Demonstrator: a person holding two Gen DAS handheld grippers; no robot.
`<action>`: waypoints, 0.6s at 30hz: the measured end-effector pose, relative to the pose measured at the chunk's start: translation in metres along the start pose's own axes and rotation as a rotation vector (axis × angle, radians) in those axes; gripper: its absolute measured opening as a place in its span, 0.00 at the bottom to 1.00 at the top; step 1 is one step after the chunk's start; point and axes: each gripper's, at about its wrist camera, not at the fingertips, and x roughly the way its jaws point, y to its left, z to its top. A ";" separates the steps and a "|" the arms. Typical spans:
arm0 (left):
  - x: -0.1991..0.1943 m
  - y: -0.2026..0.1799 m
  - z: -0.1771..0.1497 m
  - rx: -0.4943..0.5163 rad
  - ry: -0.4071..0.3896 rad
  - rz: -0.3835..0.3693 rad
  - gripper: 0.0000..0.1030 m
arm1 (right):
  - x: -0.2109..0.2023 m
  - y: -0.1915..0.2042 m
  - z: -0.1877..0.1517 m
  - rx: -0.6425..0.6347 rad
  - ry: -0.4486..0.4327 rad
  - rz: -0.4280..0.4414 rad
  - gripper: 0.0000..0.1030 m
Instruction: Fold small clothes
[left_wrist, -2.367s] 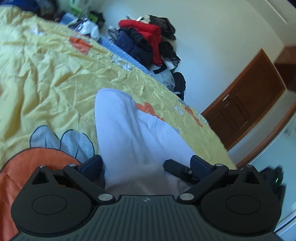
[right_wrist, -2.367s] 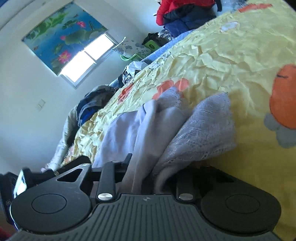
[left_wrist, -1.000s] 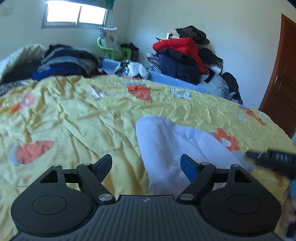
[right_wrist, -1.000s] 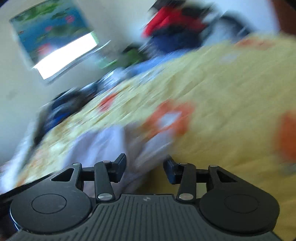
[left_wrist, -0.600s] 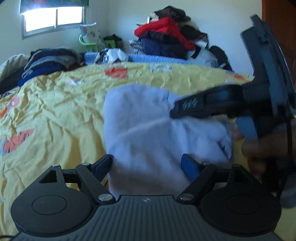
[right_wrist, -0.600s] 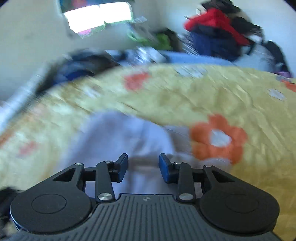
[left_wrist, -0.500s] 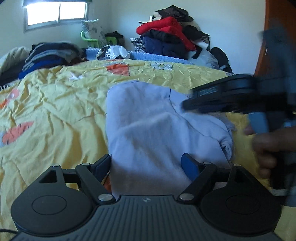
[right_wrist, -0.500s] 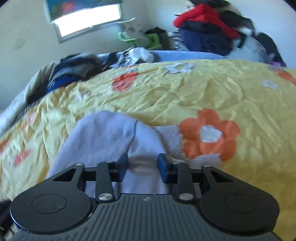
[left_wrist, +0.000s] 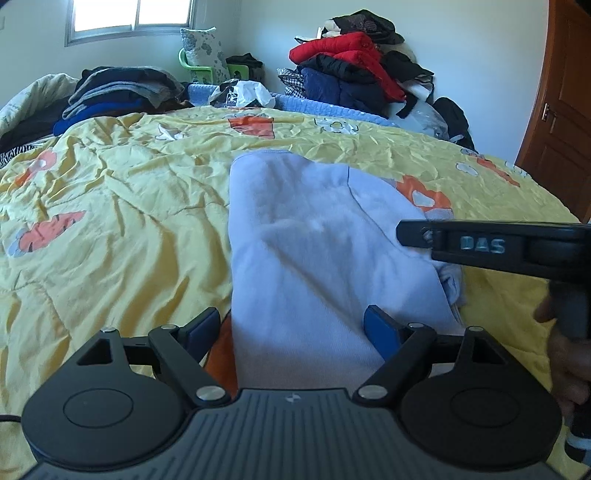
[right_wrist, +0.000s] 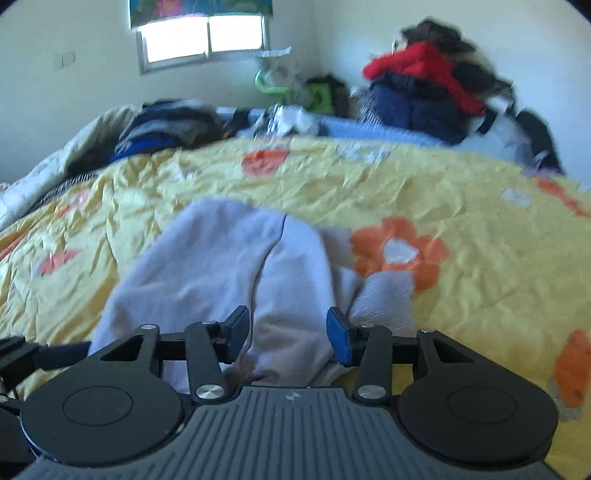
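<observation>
The left gripper hangs low over the near end of a pale lilac garment, its jaws spread wide with nothing clamped; the cloth runs between the blue pads and away from them across a yellow bedspread printed with orange flowers. The right gripper has just been opening its jaws: they stand apart, a fold of the same garment lies between them, and the pads do not press on it. In the left wrist view the right gripper reaches in from the right, level with the garment's right edge, with a hand on its grip. Beyond the far edge of the bedspread, ahead of both grippers, a heap of clothes topped with a red jacket stands against the wall, and a window lies ahead to the left.
</observation>
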 end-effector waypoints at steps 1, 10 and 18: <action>-0.001 0.000 -0.001 -0.001 0.001 0.000 0.83 | -0.006 0.002 -0.004 -0.008 -0.015 0.003 0.52; -0.013 0.002 -0.007 -0.009 0.012 0.000 0.83 | -0.013 -0.006 -0.017 0.040 0.014 -0.030 0.59; -0.022 0.006 -0.012 -0.030 0.018 -0.003 0.83 | -0.033 -0.006 -0.036 0.026 0.027 -0.044 0.63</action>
